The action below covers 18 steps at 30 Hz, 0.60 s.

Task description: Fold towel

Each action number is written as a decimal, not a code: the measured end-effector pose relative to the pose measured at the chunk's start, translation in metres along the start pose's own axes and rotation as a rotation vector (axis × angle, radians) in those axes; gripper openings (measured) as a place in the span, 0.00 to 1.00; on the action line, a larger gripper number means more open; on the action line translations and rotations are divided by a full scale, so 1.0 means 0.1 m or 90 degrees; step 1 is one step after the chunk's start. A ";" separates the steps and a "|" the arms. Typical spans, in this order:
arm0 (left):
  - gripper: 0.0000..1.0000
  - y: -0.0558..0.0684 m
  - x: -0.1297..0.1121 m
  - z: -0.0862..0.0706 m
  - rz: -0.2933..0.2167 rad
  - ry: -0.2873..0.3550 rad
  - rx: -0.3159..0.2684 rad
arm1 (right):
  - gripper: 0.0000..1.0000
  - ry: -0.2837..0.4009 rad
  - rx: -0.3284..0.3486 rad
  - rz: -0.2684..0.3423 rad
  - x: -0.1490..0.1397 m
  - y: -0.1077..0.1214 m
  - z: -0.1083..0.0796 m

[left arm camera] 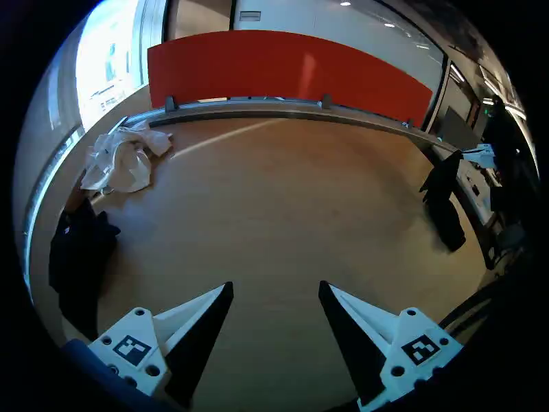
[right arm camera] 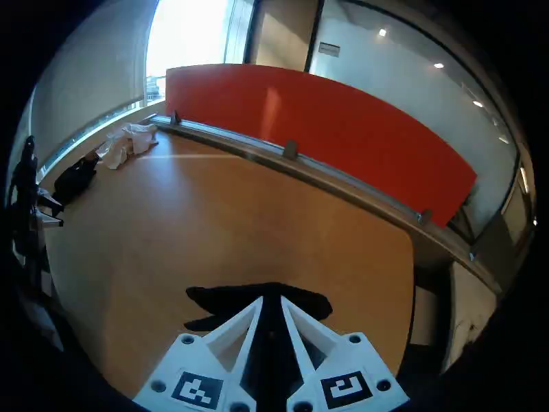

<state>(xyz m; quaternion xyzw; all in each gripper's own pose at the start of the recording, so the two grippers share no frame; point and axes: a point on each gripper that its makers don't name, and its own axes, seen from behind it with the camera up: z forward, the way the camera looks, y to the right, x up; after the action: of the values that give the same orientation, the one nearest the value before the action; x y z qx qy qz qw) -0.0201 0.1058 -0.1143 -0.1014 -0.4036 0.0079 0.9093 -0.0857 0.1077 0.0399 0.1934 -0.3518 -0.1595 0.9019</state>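
Wide wooden table [left arm camera: 288, 206], mostly bare, with a red divider [left arm camera: 288, 69] along its far edge. The black towel [right arm camera: 302, 301] is low centre in the right gripper view, bunched on the wood right at the tips of your right gripper [right arm camera: 271, 300]. Those fingers are drawn nearly together with dark cloth between them, which reads as a pinch on the towel. Your left gripper [left arm camera: 276, 285], bottom of the left gripper view, is spread wide, holding nothing, with bare wood under it.

Risks:
- The towel is bunched, so you've likely caught mid-fabric or several layers, not a corner. Lift from there and it hangs in a wad.
- It's a one-point hold. Drag it and the cloth twists.
- A white cloth [left arm camera: 120, 161] lies upper left and another black cloth [left arm camera: 79, 254] at the left edge. It's easy to grab the wrong black piece.

Can't make out:
- The towel's corners and hems. It's black on black, and your fingers cover the middle.
- How deep the pinch goes.
- The dark shape [left arm camera: 442, 199] at the right edge of the left gripper view. It could be cloth or something else.
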 end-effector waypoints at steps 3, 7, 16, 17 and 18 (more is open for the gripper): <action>0.92 0.05 0.00 0.01 0.003 0.000 -0.002 | 0.03 -0.005 -0.005 0.004 -0.07 0.07 -0.02; 0.92 0.10 0.01 0.01 0.007 -0.001 -0.005 | 0.03 -0.010 -0.009 0.010 -0.15 0.12 -0.05; 0.92 0.16 0.01 0.02 0.014 -0.002 -0.011 | 0.03 -0.026 -0.027 0.024 -0.44 0.21 -0.21; 0.92 0.17 0.01 0.02 0.016 -0.002 -0.011 | 0.03 -0.027 -0.029 0.027 -0.47 0.22 -0.23; 0.92 0.17 0.01 0.02 0.017 -0.002 -0.012 | 0.03 -0.028 -0.031 0.030 -0.51 0.22 -0.25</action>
<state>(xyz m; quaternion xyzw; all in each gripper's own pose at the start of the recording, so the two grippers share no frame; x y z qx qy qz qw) -0.0193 0.1232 -0.1157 -0.1155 -0.4040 0.0159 0.9073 -0.1008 0.1545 0.0044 0.1596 -0.3720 -0.1507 0.9019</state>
